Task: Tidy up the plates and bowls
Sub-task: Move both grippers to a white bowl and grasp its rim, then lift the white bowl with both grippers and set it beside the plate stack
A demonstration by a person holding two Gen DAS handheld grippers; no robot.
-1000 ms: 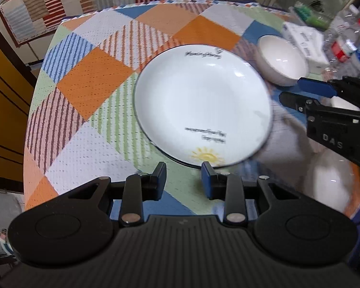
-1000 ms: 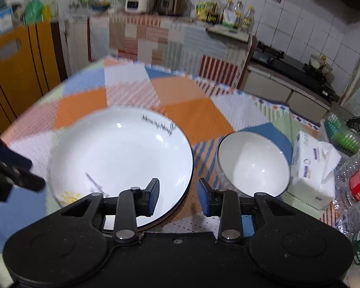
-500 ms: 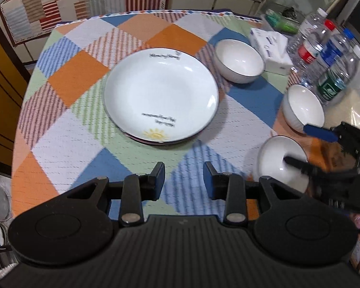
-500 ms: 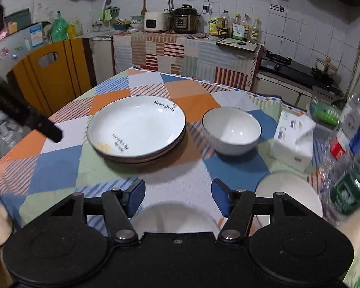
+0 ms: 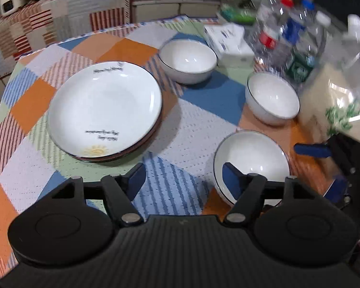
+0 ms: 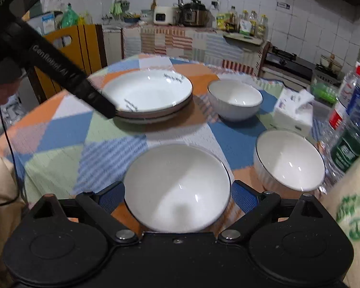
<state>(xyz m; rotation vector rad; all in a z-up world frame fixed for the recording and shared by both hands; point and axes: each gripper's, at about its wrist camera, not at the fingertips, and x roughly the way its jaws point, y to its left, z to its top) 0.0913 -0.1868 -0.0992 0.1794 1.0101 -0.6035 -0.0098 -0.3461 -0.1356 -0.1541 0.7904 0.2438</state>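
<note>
With plates (image 5: 105,110) stacked, bowls come next. Right tongs (image 6: 177,198) gape wide round nearest bowl (image 6: 177,187), w/o gripping; left tongs (image 5: 182,180) open, empty. Next: squeeze, lift.

Home kitchen: rice cooker (image 6: 194,12), stove (image 6: 288,58), tiled walls (image 6: 319,19)

The right gripper (image 6: 177,198) straddles the nearest bowl (image 6: 177,187), fingers spread wide, at the table's (image 6: 60,139) near edge; 2 bowls sit beyond.
</note>
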